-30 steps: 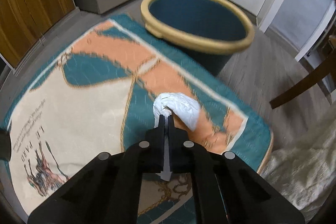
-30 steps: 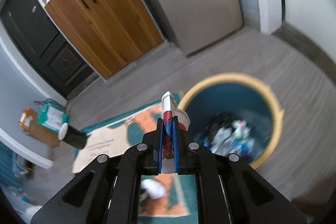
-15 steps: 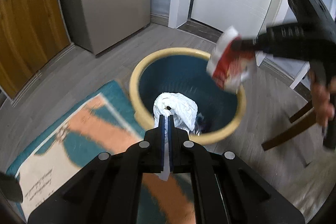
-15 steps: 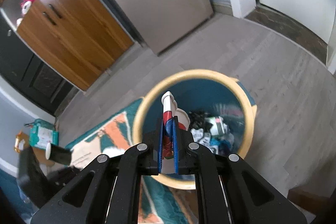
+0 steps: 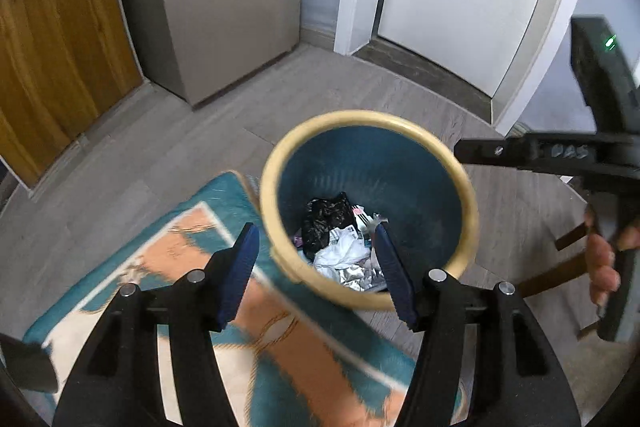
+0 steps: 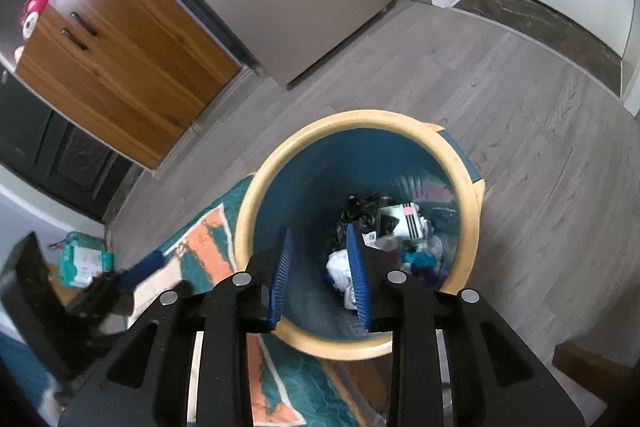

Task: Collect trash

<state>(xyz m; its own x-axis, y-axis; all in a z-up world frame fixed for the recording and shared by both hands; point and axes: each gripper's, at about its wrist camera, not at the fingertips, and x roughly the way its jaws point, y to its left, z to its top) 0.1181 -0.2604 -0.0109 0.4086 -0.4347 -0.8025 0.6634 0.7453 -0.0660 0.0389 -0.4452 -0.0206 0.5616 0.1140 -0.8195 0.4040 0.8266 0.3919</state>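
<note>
Left wrist view: looks steeply down along its own fingers, close above the round blue bin with a cream rim (image 5: 464,187), at the near left of its mouth. Right wrist view: likewise steeply downward, close over the same bin (image 6: 256,211). Shared: bin, teal-and-orange patterned rug (image 5: 192,227), grey wood-plank floor (image 6: 540,131), brown wooden cabinet (image 6: 120,67).

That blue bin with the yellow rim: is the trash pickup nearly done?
Done: the bin already holds a trash pile. In hand: nothing; the left claw and right claw are both opening with nothing between them. Left: no loose trash shows on the rug.
</note>
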